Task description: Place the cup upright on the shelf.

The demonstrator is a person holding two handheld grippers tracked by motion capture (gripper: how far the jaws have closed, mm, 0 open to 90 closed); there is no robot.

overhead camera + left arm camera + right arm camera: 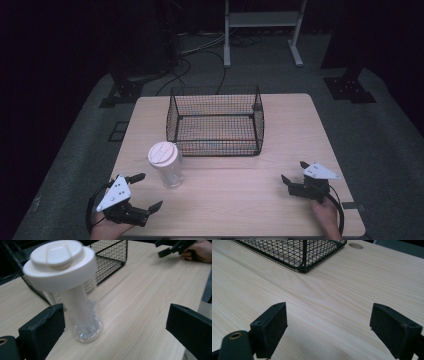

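The left gripper (148, 191) sits released, jaws wide, near the table's (240, 195) front left, just short of the upright lidded bottle (166, 165), which stands just before the basket's (215, 146) front left corner, while the right gripper (294, 171) waits released, well apart.

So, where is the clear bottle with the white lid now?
In the high view the clear bottle stands upright on the table's left half, just before the wire basket's near-left corner, ahead of the open left gripper.
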